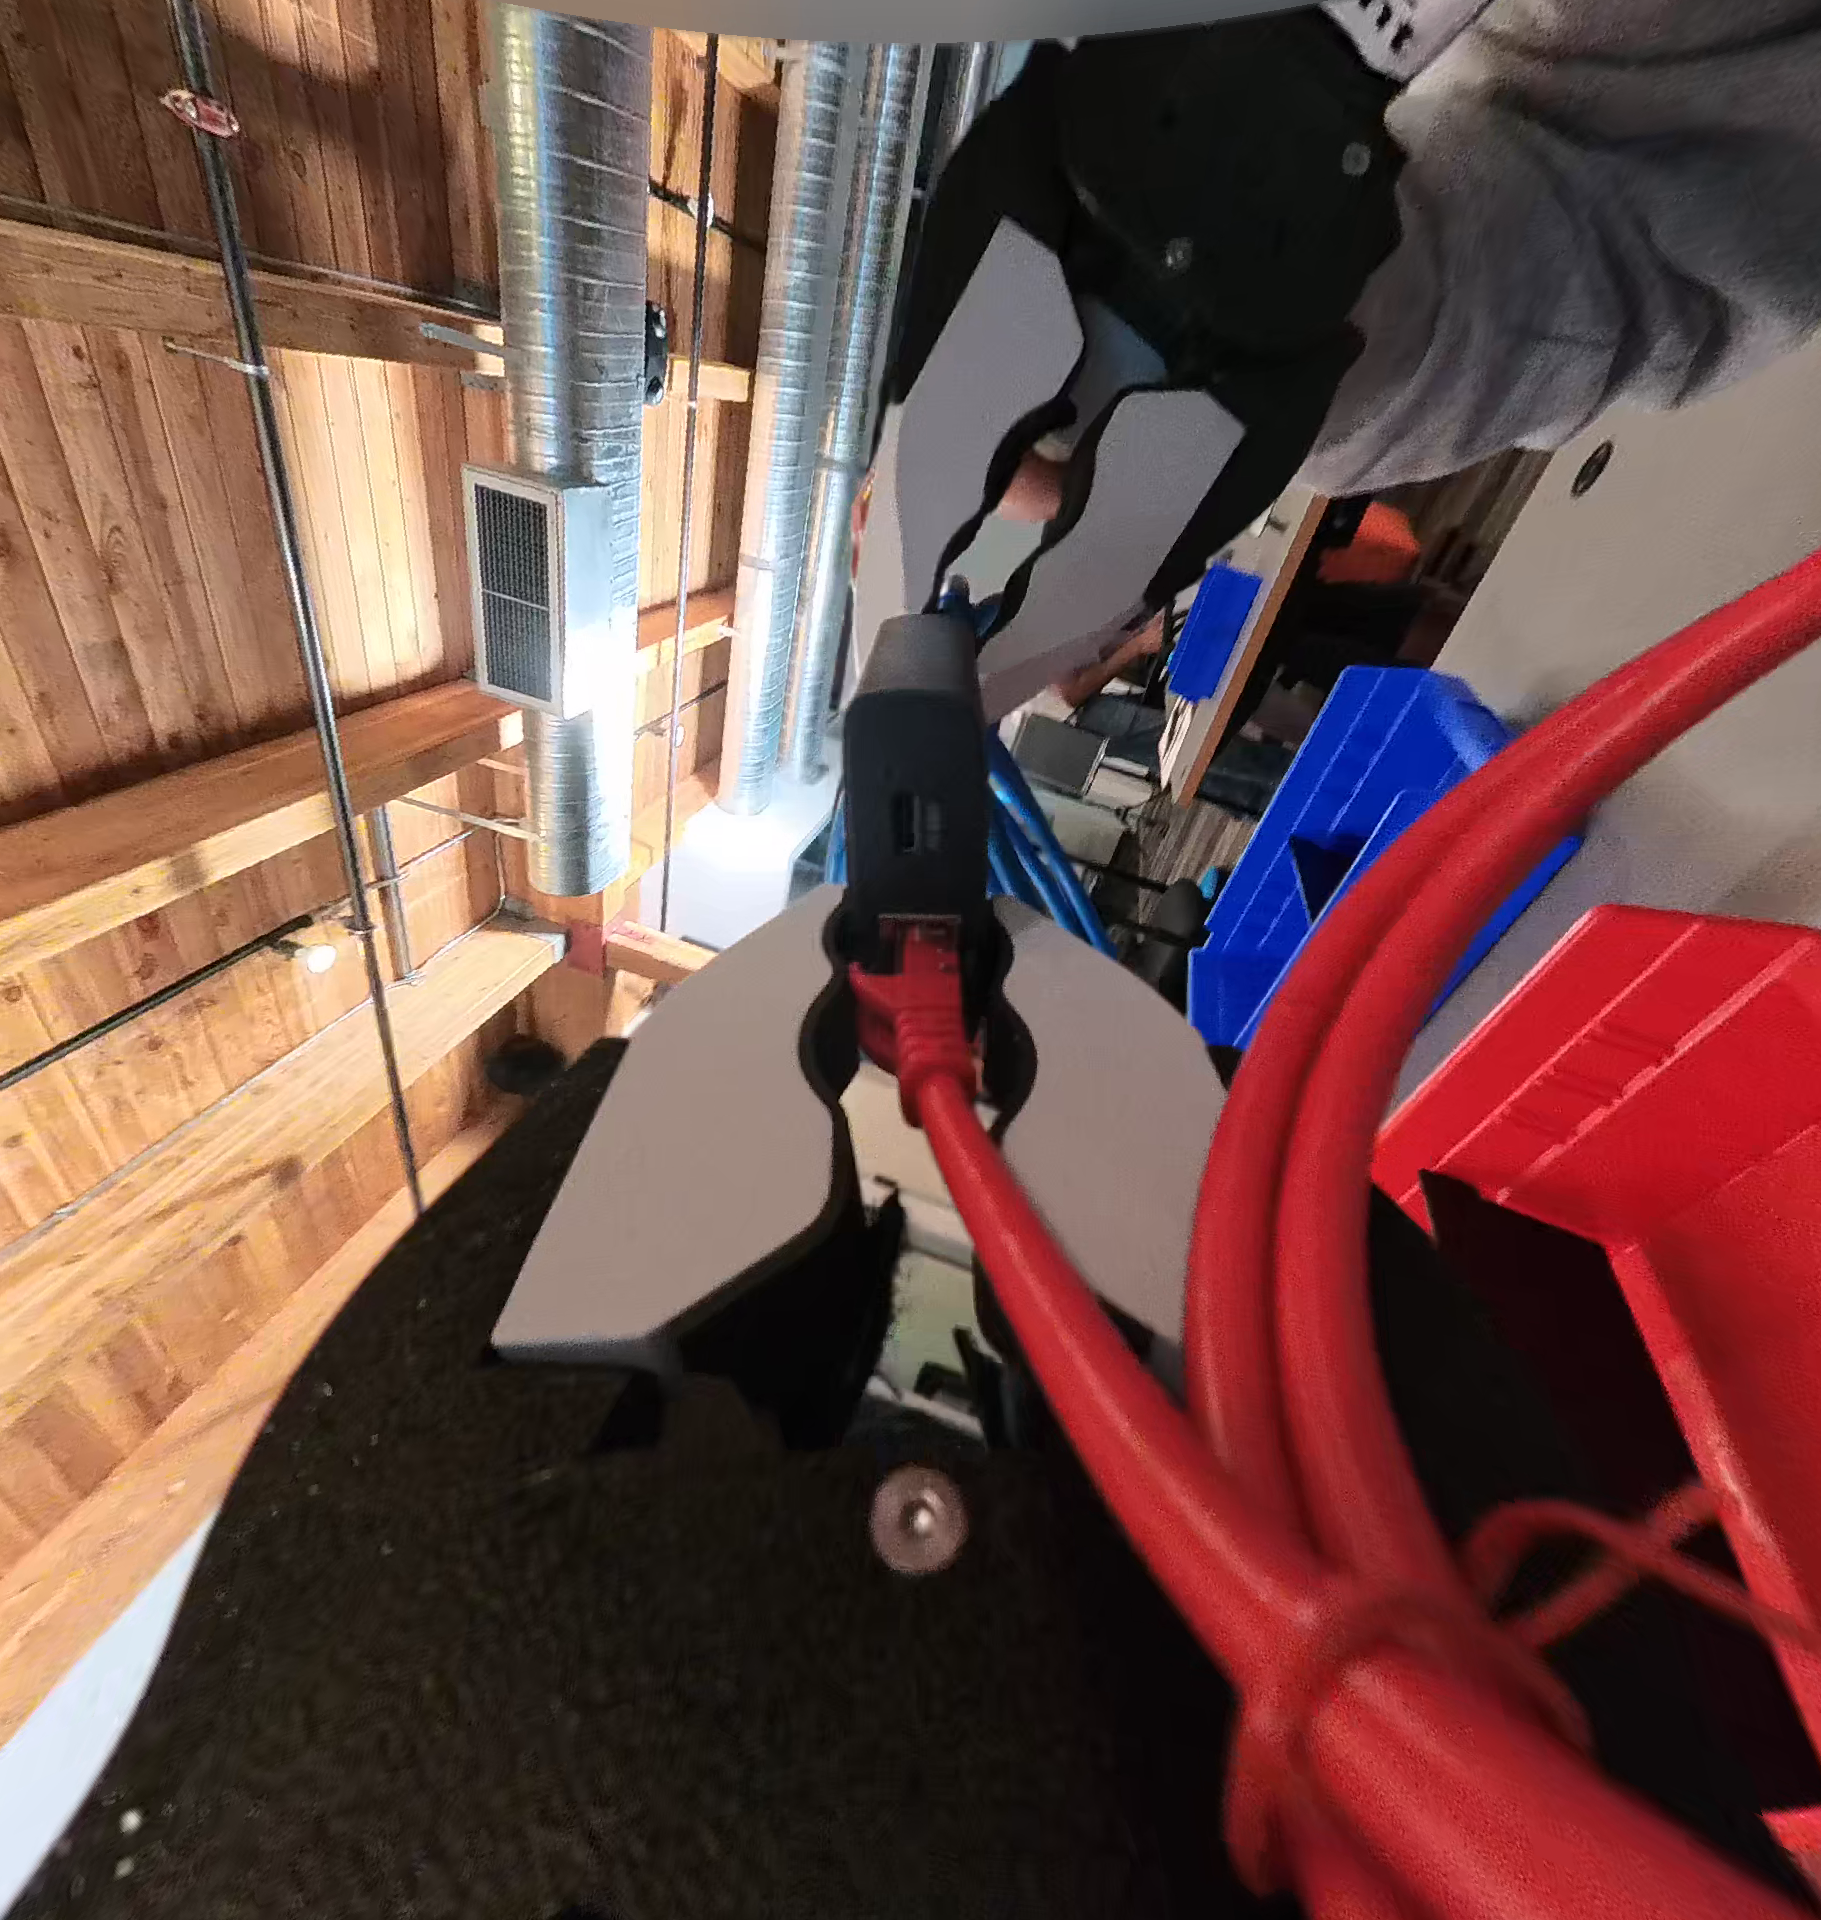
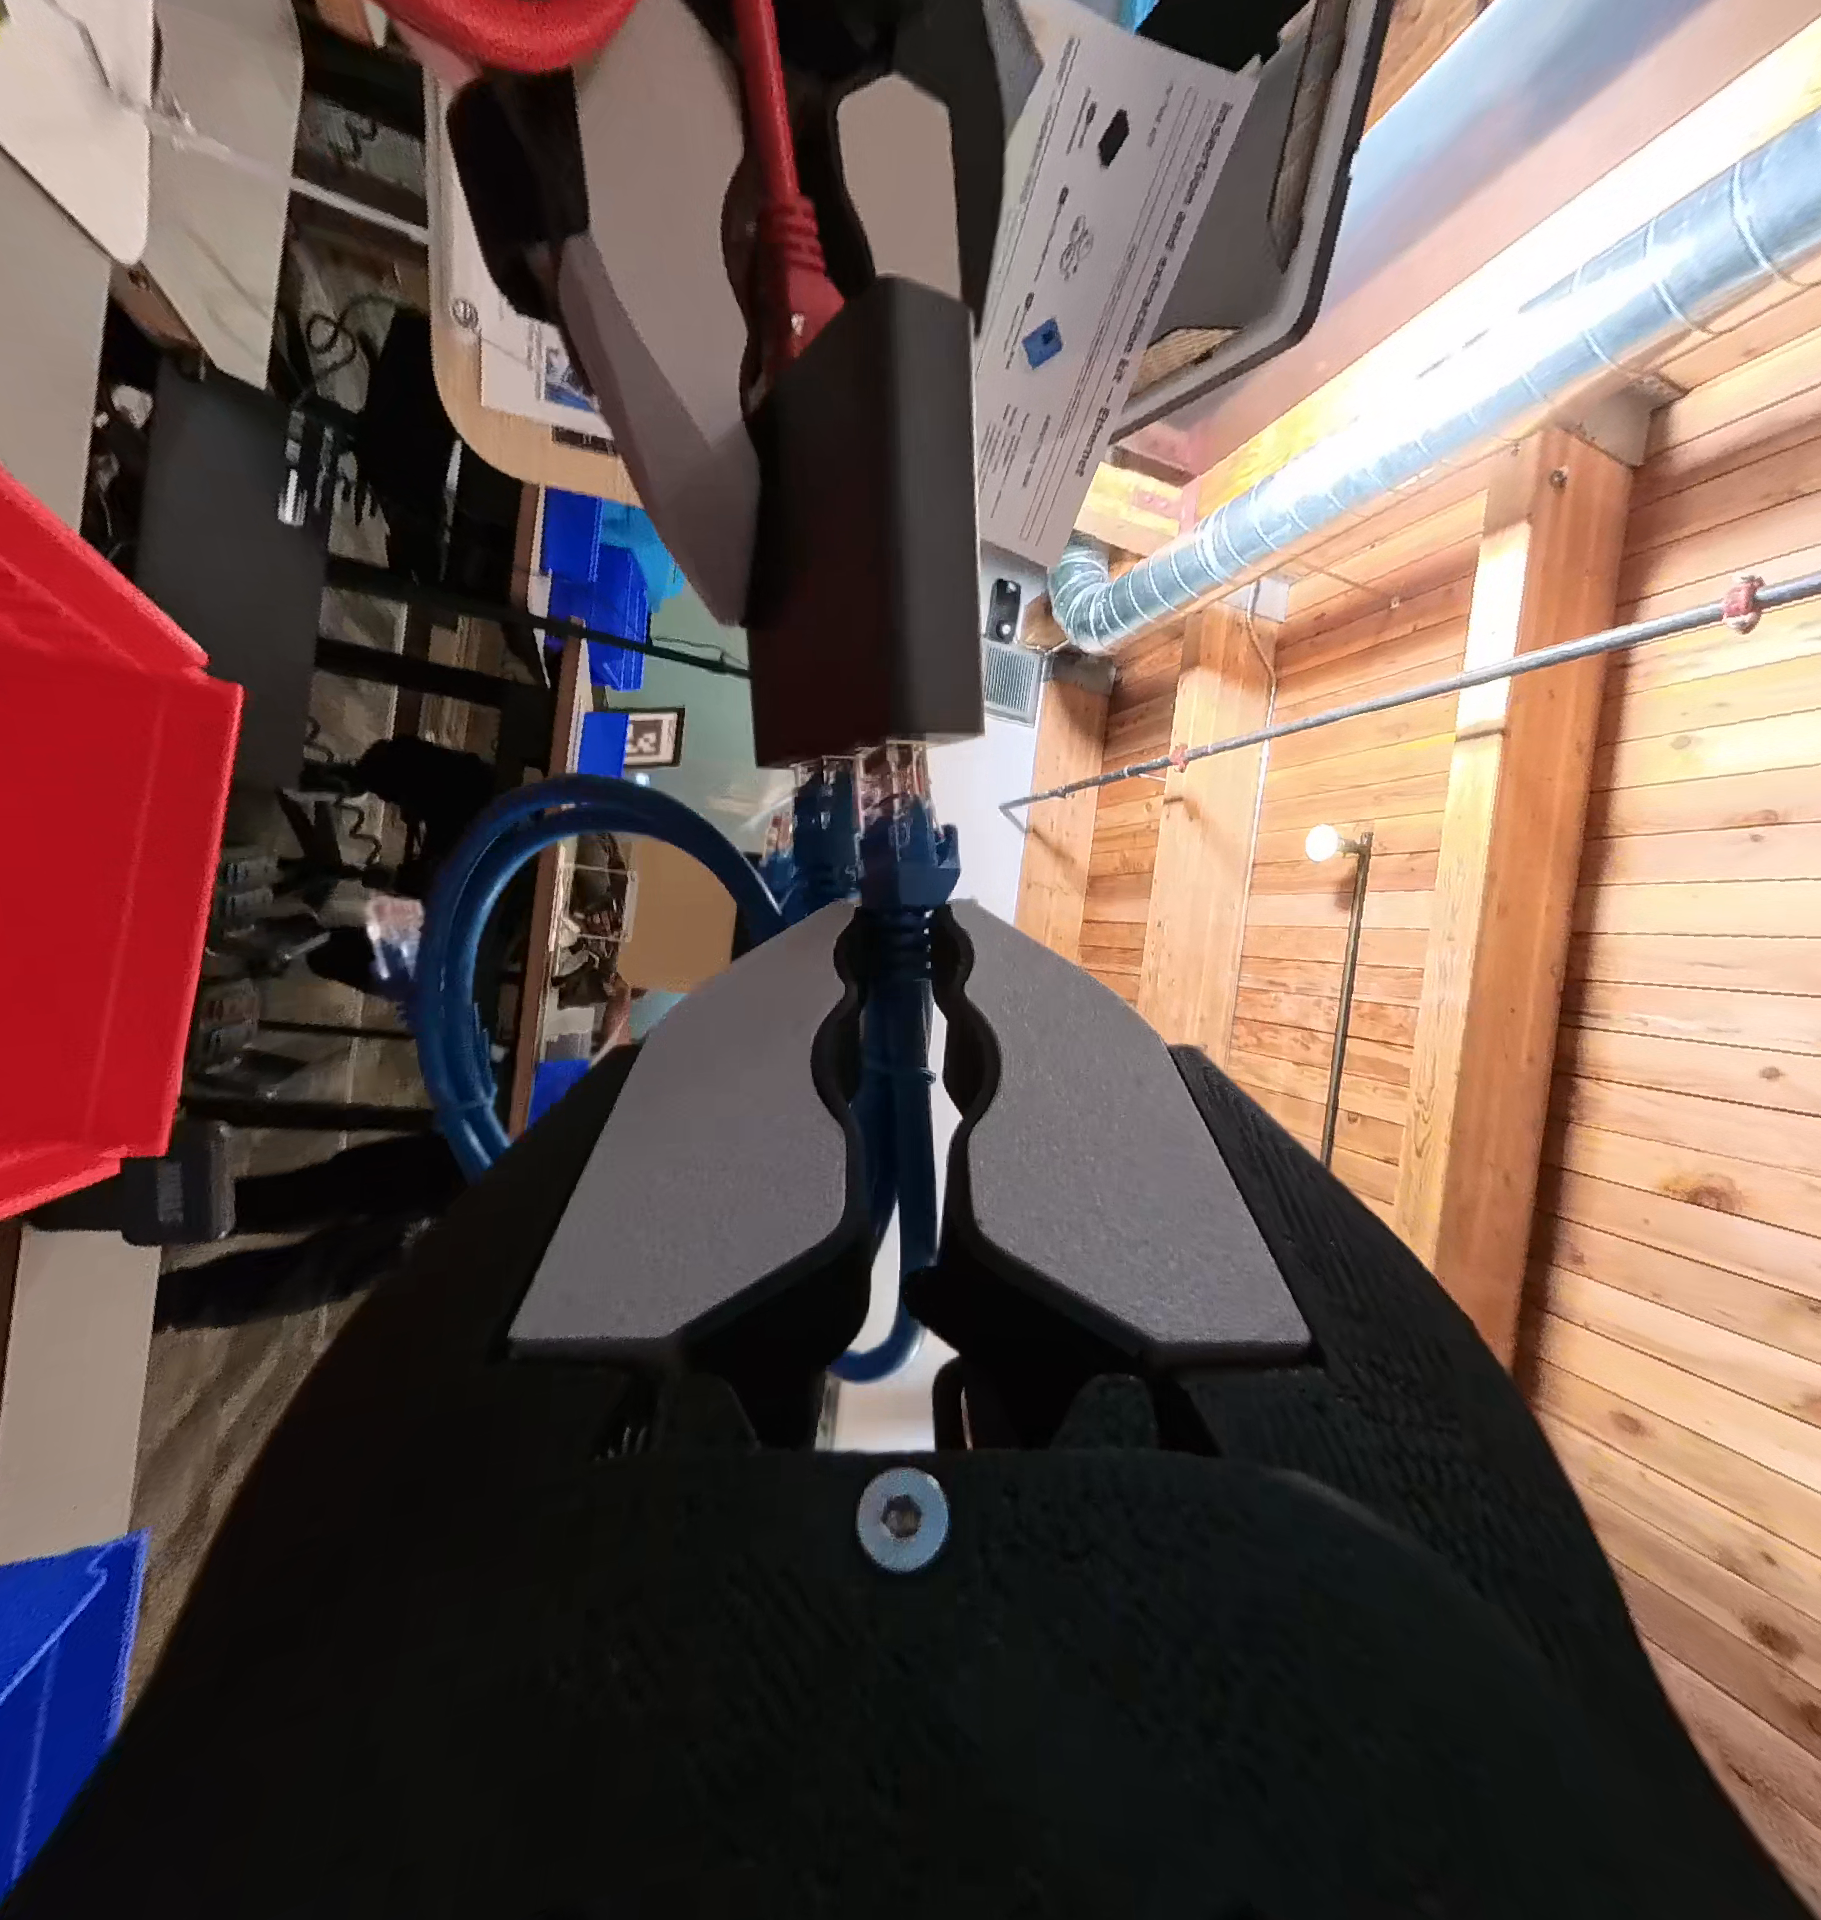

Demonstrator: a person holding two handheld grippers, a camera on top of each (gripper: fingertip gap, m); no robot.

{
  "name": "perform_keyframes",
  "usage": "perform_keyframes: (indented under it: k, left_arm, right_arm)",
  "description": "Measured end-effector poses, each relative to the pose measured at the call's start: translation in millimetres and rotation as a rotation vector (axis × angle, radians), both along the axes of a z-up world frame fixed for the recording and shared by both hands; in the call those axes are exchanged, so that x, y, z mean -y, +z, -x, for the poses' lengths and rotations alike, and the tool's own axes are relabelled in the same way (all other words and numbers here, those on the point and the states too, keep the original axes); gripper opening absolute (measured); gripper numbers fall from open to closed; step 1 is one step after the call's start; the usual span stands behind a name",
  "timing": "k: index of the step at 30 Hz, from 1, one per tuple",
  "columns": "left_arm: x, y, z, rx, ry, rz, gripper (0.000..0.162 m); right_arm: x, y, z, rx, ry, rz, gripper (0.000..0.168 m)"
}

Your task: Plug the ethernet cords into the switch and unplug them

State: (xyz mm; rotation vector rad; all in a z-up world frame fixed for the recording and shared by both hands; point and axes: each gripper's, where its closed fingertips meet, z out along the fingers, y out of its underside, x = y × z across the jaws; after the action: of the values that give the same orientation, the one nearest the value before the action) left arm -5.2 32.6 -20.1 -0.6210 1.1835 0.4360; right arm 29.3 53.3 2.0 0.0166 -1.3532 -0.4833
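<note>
Gripping two cables plugged into opposite ends of one black box, held in the air between both tongs.

Left tongs (image 1: 921, 1023) are clamped on the red cable (image 1: 1041, 1226) at its plug, seated in the black box (image 1: 911, 790); right tongs (image 2: 895, 961) are clamped on the blue cable (image 2: 901, 1049) behind its plug at the box's far end. A red bin (image 1: 1654, 1122) and a blue bin (image 1: 1373, 790) sit on the desk (image 1: 1695, 582) nearby.

Warm knotty pine planks (image 1: 106, 540) cover the ceiling, crossed by thick timber beams (image 1: 220, 800), and the same boards line the wall (image 2: 1716, 1039). Shiny spiral-seamed metal ducts (image 1: 573, 260) run along the wood, one carrying a white louvred vent box (image 1: 532, 587). A thin steel conduit pipe (image 1: 293, 582) runs across the planks, and a bare glowing bulb (image 2: 1321, 840) lights the wall.
</note>
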Motion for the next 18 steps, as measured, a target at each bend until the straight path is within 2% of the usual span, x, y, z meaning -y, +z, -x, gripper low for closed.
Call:
perform_keyframes:
  k: [4, 11, 18]
  left_arm:
    - [6, 2, -7, 0.049, -0.115, 0.025, 0.02]
    - [14, 3, -17, 0.059, -0.193, 0.05, 0.02]
    - [18, 1, -21, 0.142, -0.397, 0.165, 0.019]
  right_arm:
    - [2, 3, -3, -0.015, 0.024, 0.013, 0.01]
    - [2, 2, -7, 0.003, 0.078, 0.035, 0.01]
    - [6, -4, -9, 0.086, 0.195, 0.189, 0.01]
